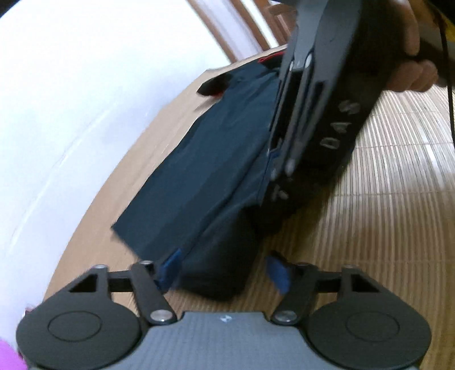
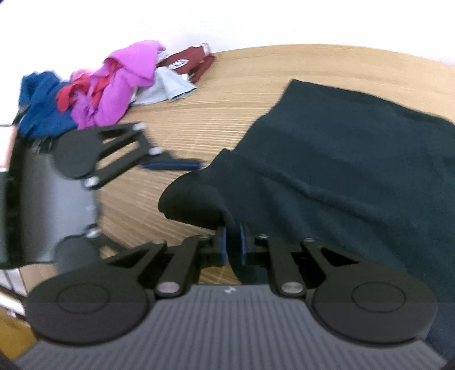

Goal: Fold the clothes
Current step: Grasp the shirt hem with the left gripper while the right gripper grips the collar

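Note:
A dark navy shirt (image 1: 199, 159) lies lengthwise on a slatted bamboo mat (image 1: 384, 199), its collar with red trim (image 1: 216, 85) at the far end. A thick rolled fold (image 1: 219, 270) at the near end sits between the blue pads of my left gripper (image 1: 223, 270). The left pad touches the fold and the right pad stands clear of it, so this gripper is open. My right gripper (image 2: 233, 244) is shut on a raised ridge of the same shirt (image 2: 341, 170). Its black housing (image 1: 335, 85) leans over the shirt's right side, held by a hand (image 1: 412, 74).
A loose pile of clothes (image 2: 113, 85) in magenta, blue, red, maroon and pale grey lies at the mat's far left by the white wall. Wooden rails (image 1: 256, 22) show beyond the shirt's collar end. One finger (image 2: 173, 164) of the left gripper reaches in from the left.

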Demonstrator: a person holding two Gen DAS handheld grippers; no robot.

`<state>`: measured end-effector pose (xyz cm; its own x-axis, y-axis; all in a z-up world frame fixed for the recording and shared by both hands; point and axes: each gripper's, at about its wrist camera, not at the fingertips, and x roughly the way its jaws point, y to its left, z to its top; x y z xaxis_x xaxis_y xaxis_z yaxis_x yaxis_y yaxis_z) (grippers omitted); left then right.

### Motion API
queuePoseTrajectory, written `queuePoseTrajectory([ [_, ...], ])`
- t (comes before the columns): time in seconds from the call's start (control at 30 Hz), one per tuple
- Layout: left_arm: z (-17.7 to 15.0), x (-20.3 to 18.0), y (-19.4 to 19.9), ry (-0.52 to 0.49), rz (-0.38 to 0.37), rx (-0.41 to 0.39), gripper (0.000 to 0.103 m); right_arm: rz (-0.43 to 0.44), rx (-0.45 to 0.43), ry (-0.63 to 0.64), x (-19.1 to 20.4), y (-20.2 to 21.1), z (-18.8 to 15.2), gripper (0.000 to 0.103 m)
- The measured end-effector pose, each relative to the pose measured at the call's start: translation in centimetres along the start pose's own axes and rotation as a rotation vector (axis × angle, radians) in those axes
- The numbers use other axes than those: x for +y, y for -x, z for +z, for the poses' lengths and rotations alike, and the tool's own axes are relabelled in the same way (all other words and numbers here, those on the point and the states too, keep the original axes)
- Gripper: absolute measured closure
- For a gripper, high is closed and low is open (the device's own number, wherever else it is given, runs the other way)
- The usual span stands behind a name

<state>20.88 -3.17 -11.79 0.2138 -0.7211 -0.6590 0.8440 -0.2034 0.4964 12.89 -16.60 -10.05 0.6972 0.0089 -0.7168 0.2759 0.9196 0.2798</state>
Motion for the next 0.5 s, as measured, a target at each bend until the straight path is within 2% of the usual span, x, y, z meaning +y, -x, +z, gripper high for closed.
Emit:
queuePoseTrajectory([
  [0.03, 0.1, 0.2, -0.4, 0.003, -0.039, -0.001, 0.094, 0.005, 0.008, 0.016, 0.2, 0.0, 0.1, 0.091],
  [0.07, 0.2, 0.5, -1.2, 0.031, -0.111, 0.032, 0.095, 0.001, 0.019, 0.028, 0.4, 0.0, 0.1, 0.089],
  [0.13, 0.0, 0.9, -1.4, 0.073, -0.139, 0.024, 0.096, -0.046, 0.014, 0.014, 0.4, 0.9, -0.4, 0.088],
  [0.17, -0.1, 1.3, -1.4, 0.107, -0.148, 0.029, 0.096, -0.092, -0.019, -0.019, -0.3, 2.3, -1.0, 0.087],
  [0.23, -0.2, 1.8, -1.4, 0.18, -0.155, 0.044, 0.096, -0.196, -0.089, -0.116, -1.7, 5.1, -2.5, 0.073],
  [0.3, -0.3, 2.2, -1.4, 0.234, -0.152, 0.059, 0.095, -0.354, -0.182, -0.335, -5.0, 9.4, -5.7, 0.053],
  [0.43, -0.2, 2.1, -0.8, 0.273, -0.14, 0.078, 0.095, -0.665, -0.355, -0.854, -12.4, 18.2, -13.3, 0.049],
  [0.5, 0.0, 1.7, -0.3, 0.273, -0.131, 0.093, 0.095, -0.788, -0.449, -1.101, -15.8, 22.3, -17.1, 0.048],
])
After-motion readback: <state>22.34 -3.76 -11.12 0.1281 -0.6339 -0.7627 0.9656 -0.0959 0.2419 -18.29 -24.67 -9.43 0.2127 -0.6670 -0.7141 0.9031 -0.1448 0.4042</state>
